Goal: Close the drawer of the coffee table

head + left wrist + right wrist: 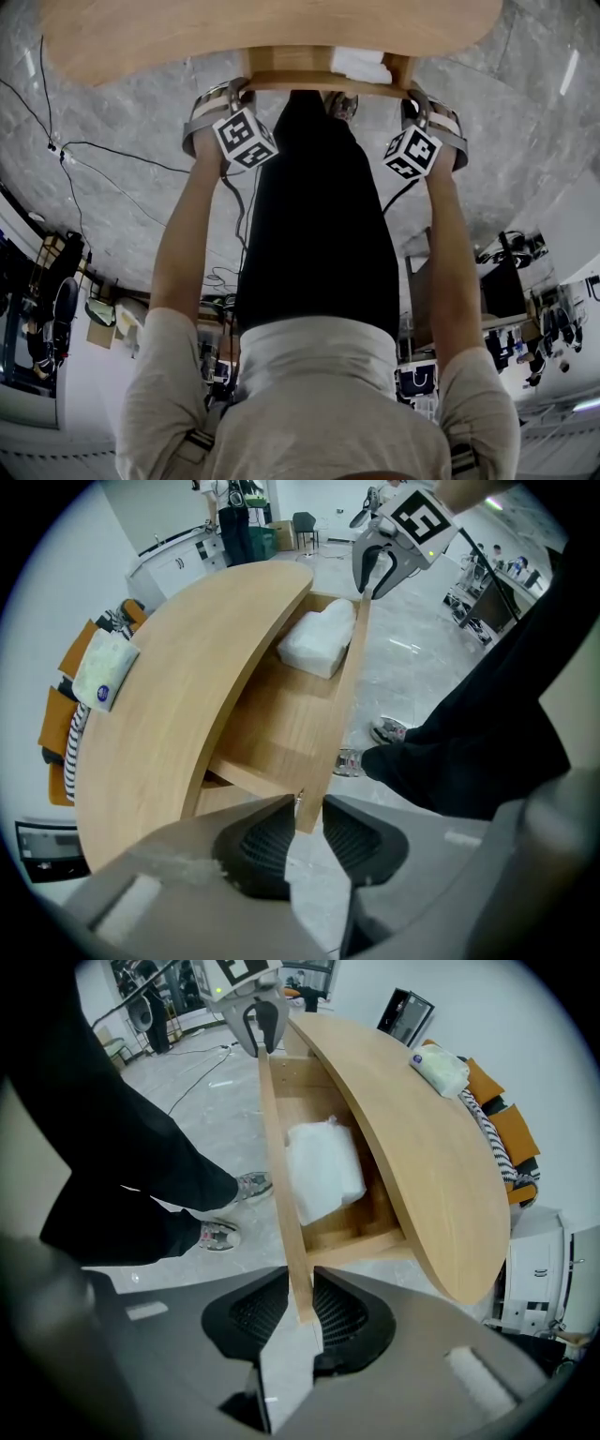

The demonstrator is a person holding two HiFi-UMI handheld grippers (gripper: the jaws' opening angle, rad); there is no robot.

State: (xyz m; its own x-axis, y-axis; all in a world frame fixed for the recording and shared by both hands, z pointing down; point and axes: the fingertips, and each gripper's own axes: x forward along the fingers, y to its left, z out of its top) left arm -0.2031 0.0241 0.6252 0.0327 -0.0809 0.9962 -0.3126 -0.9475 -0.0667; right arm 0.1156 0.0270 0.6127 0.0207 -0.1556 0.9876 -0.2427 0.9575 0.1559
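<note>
The person is standing right up against the coffee table (178,696) and leaning over it, with both arms reaching down. On their left, the left gripper (307,810) is pointing down and pinching one end of the drawer front (342,705). Its two dark ribbed pads are sitting on either face of the wooden panel, right at the corner.

Between the two tools, the drawer (281,733) is standing pulled out from under the rounded tabletop, towards the person's black trousers (319,216). A white plastic-wrapped bundle (314,644) is lying inside it, in the half nearer the right-hand tool. A soft tissue pack (105,667) is resting on the tabletop, well away from the drawer. The person's shoes (389,731) are planted on the grey marbled floor (525,141), just beside the drawer front.

On their right, the right gripper (302,1302) is likewise pointing down and clamping the other end of the same panel. The board is running deep between its pads, which are pressing on both faces.
</note>
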